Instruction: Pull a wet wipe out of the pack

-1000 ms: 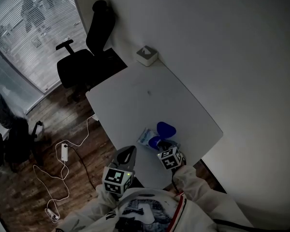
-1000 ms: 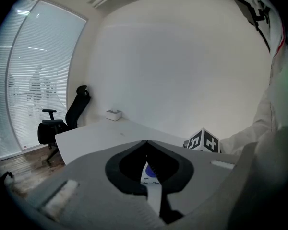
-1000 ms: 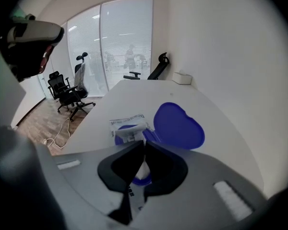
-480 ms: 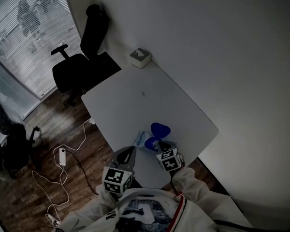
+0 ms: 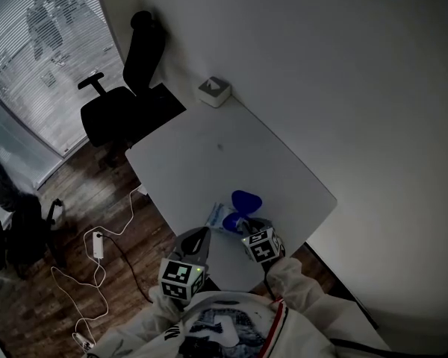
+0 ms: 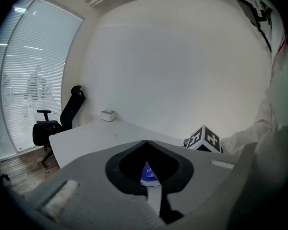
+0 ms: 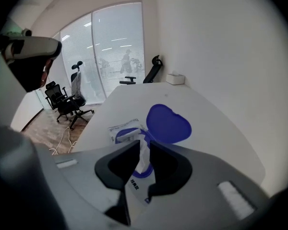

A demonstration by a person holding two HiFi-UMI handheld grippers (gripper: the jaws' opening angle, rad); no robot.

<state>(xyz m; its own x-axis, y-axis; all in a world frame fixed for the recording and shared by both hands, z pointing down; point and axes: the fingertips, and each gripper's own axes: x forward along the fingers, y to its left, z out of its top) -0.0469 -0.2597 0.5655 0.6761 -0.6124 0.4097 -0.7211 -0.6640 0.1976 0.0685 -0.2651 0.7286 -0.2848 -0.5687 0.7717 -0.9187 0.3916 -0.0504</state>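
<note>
The pack (image 7: 121,131) lay flat on the tabletop (image 7: 216,128), its blue heart-shaped lid (image 7: 168,123) flipped open. A crumpled white wipe (image 7: 142,158) stood up from the opening, between the right hand-held gripper's (image 7: 144,143) jaws, which had just been opening and stood released. The left hand-held gripper (image 6: 146,142) was clenched and empty.

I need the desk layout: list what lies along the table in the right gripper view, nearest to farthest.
wet wipe standing out of the pack → open blue lid → white box → black office chair
</note>
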